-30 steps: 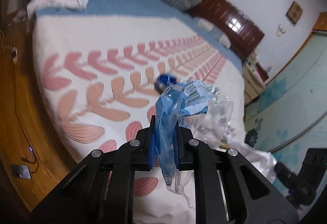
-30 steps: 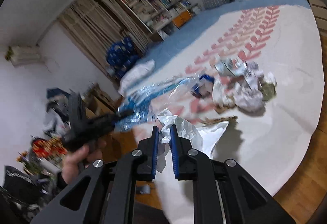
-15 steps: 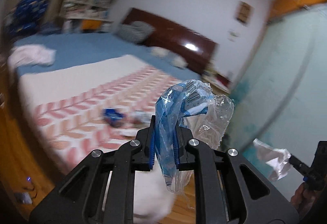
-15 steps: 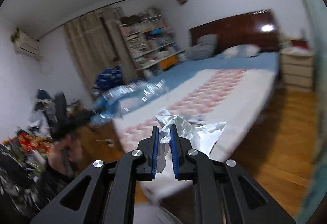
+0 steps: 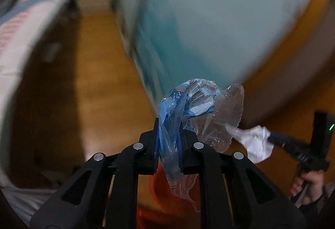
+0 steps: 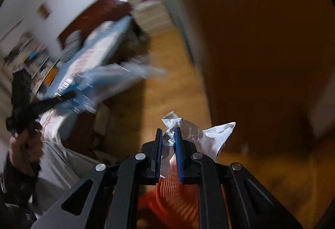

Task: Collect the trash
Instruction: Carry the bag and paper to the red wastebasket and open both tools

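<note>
Bed [image 5: 23, 26] edge marks the far left. Right of it, left gripper [image 5: 168, 143] pinches a blue-and-clear plastic wrapper [image 5: 188, 107]; farther right, right gripper [image 6: 167, 145] clamps a crumpled white wrapper [image 6: 209, 137]. Both hang above a red basket [image 6: 167, 193], probably for dropping these 2 pieces in.

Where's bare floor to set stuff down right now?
Bare wood floor lies between the bed and the teal wardrobe door. It is crowded directly below both tools, where the red slatted basket sits.
</note>
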